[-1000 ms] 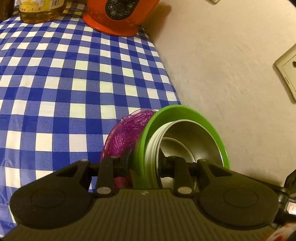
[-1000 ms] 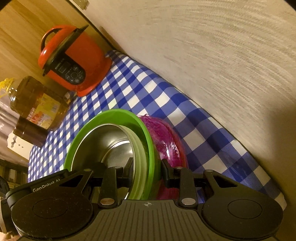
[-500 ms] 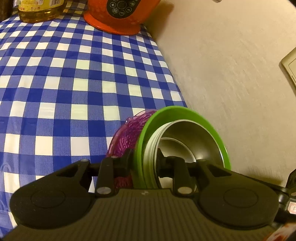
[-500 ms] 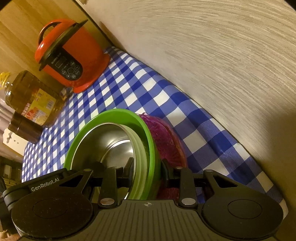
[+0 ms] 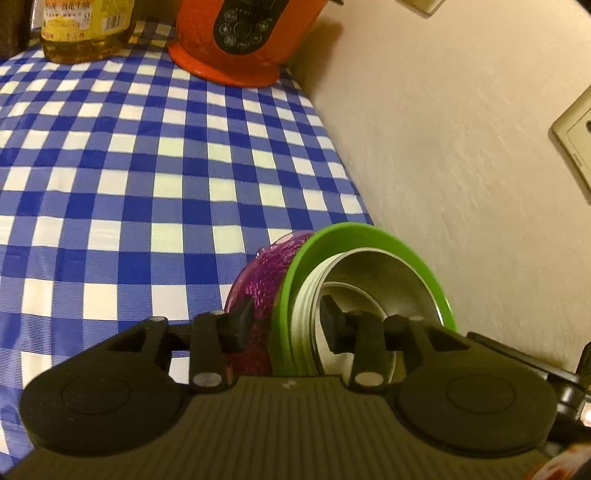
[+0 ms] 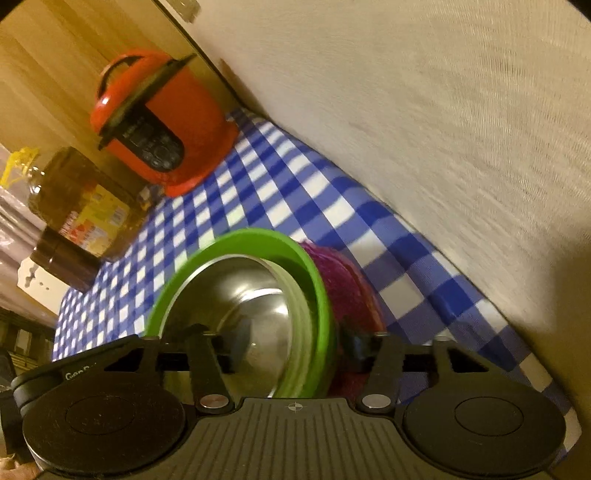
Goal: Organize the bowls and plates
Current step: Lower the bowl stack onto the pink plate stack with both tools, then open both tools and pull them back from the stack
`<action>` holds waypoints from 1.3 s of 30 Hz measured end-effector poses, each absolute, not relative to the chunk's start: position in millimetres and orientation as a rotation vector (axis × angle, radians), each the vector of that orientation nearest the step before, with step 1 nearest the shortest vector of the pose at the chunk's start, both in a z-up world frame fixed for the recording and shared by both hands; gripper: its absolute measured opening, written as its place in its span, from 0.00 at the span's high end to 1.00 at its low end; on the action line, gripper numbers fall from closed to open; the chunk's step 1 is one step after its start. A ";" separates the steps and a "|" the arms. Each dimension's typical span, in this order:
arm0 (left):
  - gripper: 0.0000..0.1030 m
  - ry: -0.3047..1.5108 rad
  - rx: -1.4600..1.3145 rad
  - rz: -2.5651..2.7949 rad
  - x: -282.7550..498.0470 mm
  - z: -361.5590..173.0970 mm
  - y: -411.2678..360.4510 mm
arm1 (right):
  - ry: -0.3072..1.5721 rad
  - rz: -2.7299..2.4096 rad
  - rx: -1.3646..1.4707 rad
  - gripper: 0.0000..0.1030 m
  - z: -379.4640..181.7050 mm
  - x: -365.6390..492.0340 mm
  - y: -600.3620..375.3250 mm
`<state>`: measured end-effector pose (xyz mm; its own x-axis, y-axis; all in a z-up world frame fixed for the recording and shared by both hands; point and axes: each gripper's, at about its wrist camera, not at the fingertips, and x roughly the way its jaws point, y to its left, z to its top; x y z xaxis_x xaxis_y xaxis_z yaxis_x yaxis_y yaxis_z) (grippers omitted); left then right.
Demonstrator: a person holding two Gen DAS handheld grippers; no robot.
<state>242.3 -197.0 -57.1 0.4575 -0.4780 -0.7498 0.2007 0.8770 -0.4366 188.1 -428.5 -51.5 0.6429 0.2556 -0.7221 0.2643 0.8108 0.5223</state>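
A nested stack lies by the wall: a purple textured glass bowl at the bottom, a green bowl in it, a pale ribbed dish, and a steel bowl innermost. My left gripper straddles the stack's rim with its jaws spread wide, one finger outside the purple bowl and one inside the steel bowl. My right gripper straddles the rim on the other side, also spread wide around the green bowl, the steel bowl and the purple bowl.
The table has a blue and white checked cloth. A red electric cooker and a bottle of oil stand at the far end. A beige wall with a socket plate runs right beside the stack.
Both grippers have opened wider around the stack's rim. The stack has moved down toward the cloth and both views have shifted a little.
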 end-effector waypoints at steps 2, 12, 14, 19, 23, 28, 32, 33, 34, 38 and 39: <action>0.60 0.995 -0.305 -0.429 239.4 -53.1 -196.5 | 0.879 -0.004 0.631 0.42 -47.1 185.9 -426.9; 0.35 0.905 -0.272 -0.397 208.2 -22.8 -189.4 | 0.838 -0.008 0.617 0.39 -25.7 165.7 -423.7; 0.33 0.893 -0.265 -0.389 202.6 -17.6 -188.0 | 0.829 -0.006 0.619 0.38 -19.9 160.3 -423.4; 0.25 0.870 -0.247 -0.358 185.1 -6.1 -179.4 | 0.807 -0.003 0.611 0.38 -4.4 144.4 -421.1; 0.23 0.862 -0.234 -0.349 170.4 0.0 -173.0 | 0.794 -0.001 0.603 0.38 5.7 130.2 -419.2; 0.22 0.853 -0.232 -0.335 151.6 5.0 -166.5 | 0.788 0.001 0.599 0.38 13.4 113.6 -417.9; 0.20 0.838 -0.226 -0.322 135.6 8.6 -161.5 | 0.786 0.000 0.593 0.37 17.0 99.9 -417.9; 0.20 0.835 -0.224 -0.316 131.2 9.6 -160.5 | 0.787 0.000 0.592 0.37 17.7 96.2 -417.8; 0.20 0.832 -0.221 -0.310 126.9 10.5 -158.8 | 0.787 0.001 0.590 0.37 18.0 92.1 -417.6; 0.20 0.825 -0.210 -0.286 112.1 13.9 -153.2 | 0.799 0.008 0.574 0.37 18.0 78.6 -414.7; 0.19 0.823 -0.203 -0.279 108.3 15.2 -151.9 | 0.801 0.010 0.572 0.37 18.2 74.9 -413.8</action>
